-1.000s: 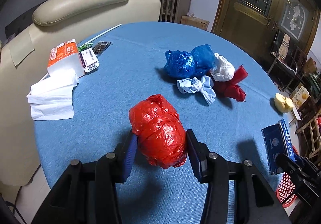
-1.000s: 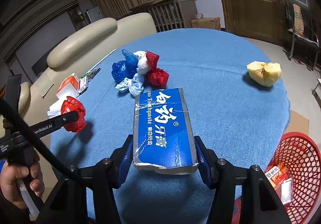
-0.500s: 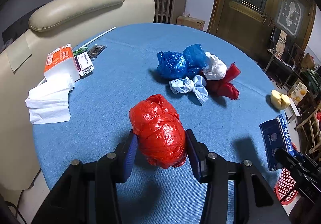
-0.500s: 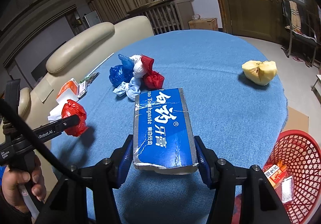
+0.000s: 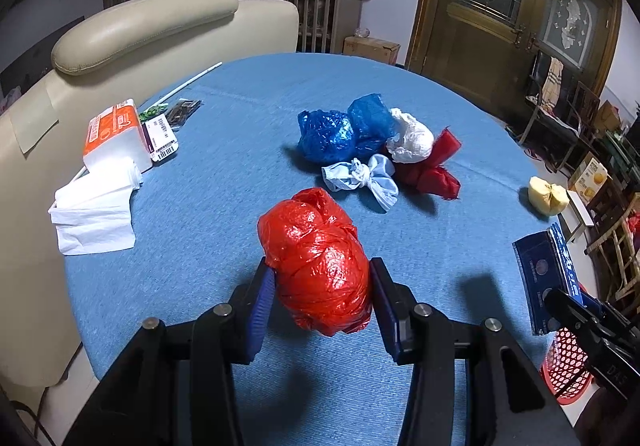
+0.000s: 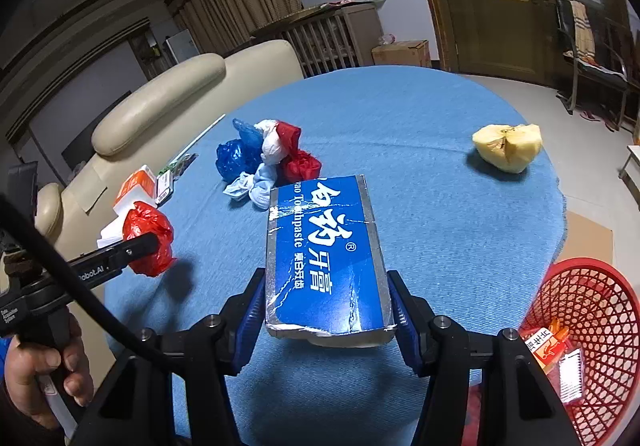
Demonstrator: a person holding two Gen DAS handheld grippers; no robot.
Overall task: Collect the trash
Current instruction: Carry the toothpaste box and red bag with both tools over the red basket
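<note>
Nothing has shifted — our left tongs point(image 5: 322, 286) still pinch the crumpled red plastic bag point(image 5: 316, 262), right tongs point(image 6: 326, 306) the blue toothpaste box point(image 6: 326, 254); carry both level over the red mesh basket point(image 6: 592, 310) before letting go.

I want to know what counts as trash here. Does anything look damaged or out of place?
The toothpaste box held by the right gripper is creased and torn along its near end. A yellow apple piece, cut open, lies bare on the tablecloth, and knotted bags are heaped mid-table.
</note>
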